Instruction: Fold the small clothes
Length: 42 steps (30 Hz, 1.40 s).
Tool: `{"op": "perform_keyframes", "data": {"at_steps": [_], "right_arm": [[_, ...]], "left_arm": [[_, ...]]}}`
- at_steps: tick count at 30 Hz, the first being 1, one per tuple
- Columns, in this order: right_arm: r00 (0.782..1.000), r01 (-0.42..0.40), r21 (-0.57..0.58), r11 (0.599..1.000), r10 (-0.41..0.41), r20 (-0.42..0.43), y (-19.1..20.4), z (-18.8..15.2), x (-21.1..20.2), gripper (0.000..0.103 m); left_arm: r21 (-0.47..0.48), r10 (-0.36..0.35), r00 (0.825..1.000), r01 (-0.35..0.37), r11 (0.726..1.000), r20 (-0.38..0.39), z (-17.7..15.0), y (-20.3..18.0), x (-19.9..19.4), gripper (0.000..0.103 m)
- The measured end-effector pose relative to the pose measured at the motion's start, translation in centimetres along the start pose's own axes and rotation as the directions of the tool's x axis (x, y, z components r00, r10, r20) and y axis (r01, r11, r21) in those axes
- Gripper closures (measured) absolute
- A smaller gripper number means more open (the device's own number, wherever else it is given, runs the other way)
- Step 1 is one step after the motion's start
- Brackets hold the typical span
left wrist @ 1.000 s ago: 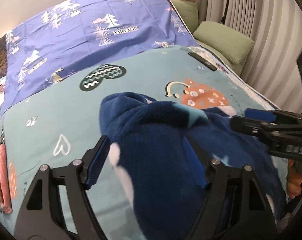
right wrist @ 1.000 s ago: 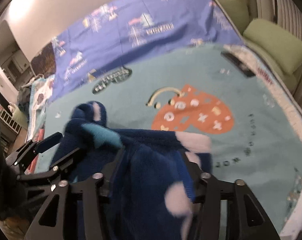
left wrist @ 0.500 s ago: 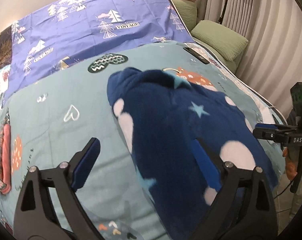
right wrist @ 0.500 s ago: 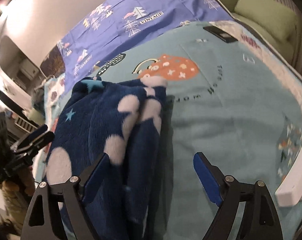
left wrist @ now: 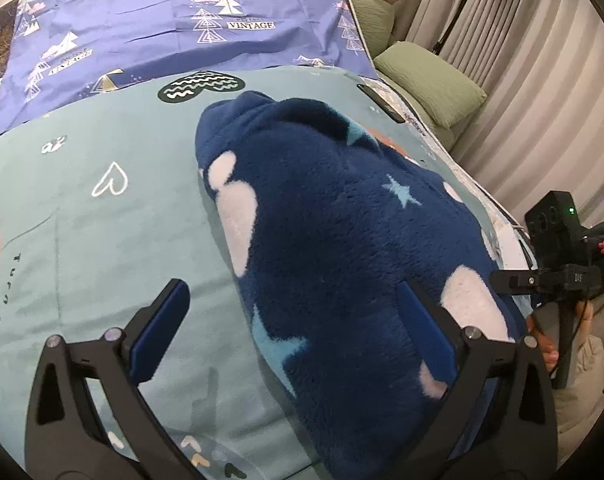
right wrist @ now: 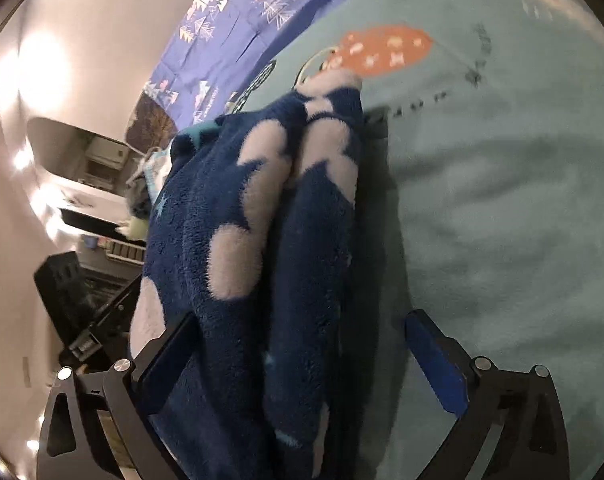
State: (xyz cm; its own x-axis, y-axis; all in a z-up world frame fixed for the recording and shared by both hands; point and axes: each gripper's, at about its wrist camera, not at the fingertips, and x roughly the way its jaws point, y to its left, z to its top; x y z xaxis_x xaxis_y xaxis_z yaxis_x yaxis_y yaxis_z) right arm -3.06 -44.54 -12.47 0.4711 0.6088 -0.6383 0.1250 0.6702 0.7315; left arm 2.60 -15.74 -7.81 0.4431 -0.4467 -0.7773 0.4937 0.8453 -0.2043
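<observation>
Fleece garment (left wrist: 341, 232), navy with white blobs and pale stars, lies bunched on the teal blanket (left wrist: 102, 232) near the bed's near edge. The left gripper (left wrist: 294, 320) has just been opening and stands wide, its right finger (left wrist: 425, 320) against the fleece, nothing clamped. The right gripper (right wrist: 302, 352) has also just been opening; folds of the garment lie loose between its spread fingers. Farther back, a purple sheet (left wrist: 174, 20) reads "VINTAGE".

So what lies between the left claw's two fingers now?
Left wrist view: bare teal blanket beside the left finger, then the navy fleece garment reaching the right finger.
</observation>
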Motion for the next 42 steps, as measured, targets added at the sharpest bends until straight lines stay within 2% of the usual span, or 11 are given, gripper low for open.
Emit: {"op": "perform_keyframes", "data": {"at_steps": [5, 9, 14, 23, 26, 27, 29, 32, 38, 41, 42], "right_arm": [[1.0, -0.02, -0.041, 0.999, 0.019, -0.023, 0.4, 0.7, 0.8, 0.0], [0.998, -0.044, -0.051, 0.998, 0.041, -0.047, 0.9, 1.5, 1.8, 0.0], [0.995, -0.066, -0.071, 0.995, 0.06, -0.081, 1.8, 2.6, 3.7, 0.0], [0.99, -0.083, -0.115, 0.99, 0.068, -0.127, 4.1, 4.1, 6.7, 0.0], [0.993, -0.078, -0.131, 0.988, 0.064, -0.102, 4.7, 4.1, 6.9, 0.002], [0.994, -0.077, -0.136, 0.988, 0.066, -0.084, 5.0, 3.9, 6.9, 0.006], [0.996, -0.084, -0.134, 0.987, 0.077, -0.054, 5.7, 3.6, 6.4, 0.022], [0.998, -0.064, -0.146, 0.987, 0.064, -0.007, 6.9, 3.2, 5.0, 0.035], [0.994, -0.032, -0.219, 0.975, 0.055, 0.099, 10.4, 1.6, 1.2, 0.038], [0.985, -0.041, -0.258, 0.965, 0.082, 0.15, 12.5, 1.1, -1.0, 0.041], [0.983, -0.043, -0.277, 0.96, 0.091, 0.16, 13.7, 0.8, -1.6, 0.042]], "left_arm": [[0.017, -0.05, 0.999, 0.05, 0.999, 0.009, 0.3, -0.3, 0.5, 0.001], [-0.032, -0.126, 0.992, 0.125, 0.992, -0.023, 0.5, 0.0, 1.5, 0.0], [-0.115, -0.221, 0.972, 0.211, 0.971, -0.077, 0.6, 0.7, 3.1, 0.0], [-0.108, -0.241, 0.966, 0.231, 0.967, -0.095, 0.7, -0.2, 4.4, 0.0], [-0.11, -0.244, 0.965, 0.233, 0.966, -0.093, 0.5, 0.0, 4.1, 0.0], [-0.099, -0.231, 0.969, 0.223, 0.97, -0.082, 0.4, -0.1, 3.7, 0.002], [-0.018, -0.186, 0.982, 0.186, 0.982, -0.024, 0.4, -1.4, 2.2, 0.012], [0.049, -0.138, 0.99, 0.138, 0.989, 0.006, 0.7, -3.0, 0.2, 0.021], [0.109, -0.128, 0.985, 0.116, 0.987, 0.112, 1.6, -4.8, -5.0, 0.033], [0.204, -0.185, 0.967, 0.148, 0.968, 0.178, 1.9, -6.4, -8.2, 0.062], [0.244, -0.207, 0.959, 0.157, 0.957, 0.193, 2.0, -7.6, -9.7, 0.062]]}}
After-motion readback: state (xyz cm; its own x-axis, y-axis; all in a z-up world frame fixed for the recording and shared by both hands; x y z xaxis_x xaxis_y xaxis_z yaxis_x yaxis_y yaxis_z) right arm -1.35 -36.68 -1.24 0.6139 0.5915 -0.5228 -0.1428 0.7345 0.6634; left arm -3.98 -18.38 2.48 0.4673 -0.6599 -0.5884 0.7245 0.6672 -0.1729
